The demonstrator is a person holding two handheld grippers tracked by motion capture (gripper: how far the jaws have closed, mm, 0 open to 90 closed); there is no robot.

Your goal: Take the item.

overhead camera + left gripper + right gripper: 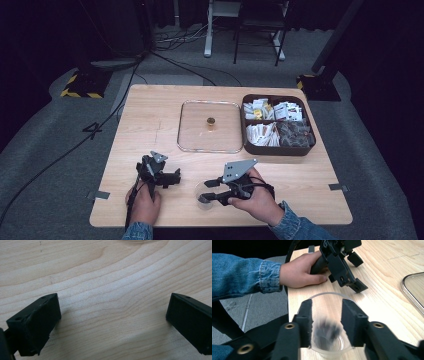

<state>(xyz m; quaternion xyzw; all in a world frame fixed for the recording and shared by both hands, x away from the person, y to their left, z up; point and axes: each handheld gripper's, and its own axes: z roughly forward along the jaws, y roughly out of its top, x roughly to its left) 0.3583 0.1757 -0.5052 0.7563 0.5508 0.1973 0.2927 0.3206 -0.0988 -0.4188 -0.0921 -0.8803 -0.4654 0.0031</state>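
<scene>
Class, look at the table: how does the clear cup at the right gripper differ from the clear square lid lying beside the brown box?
The clear cup is round and deep; the clear square lid is flat with rounded corners. The cup sits at the table's near edge between the right gripper jaws, while the lid lies mid-table, apart from both grippers. The cup holds something dark and blurred; the lid carries a small gold knob. Both are transparent.

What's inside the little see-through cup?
The clear cup has something small and dark at the bottom, too blurred to tell what. The right gripper has a jaw on each side, covering part of its walls.
</scene>
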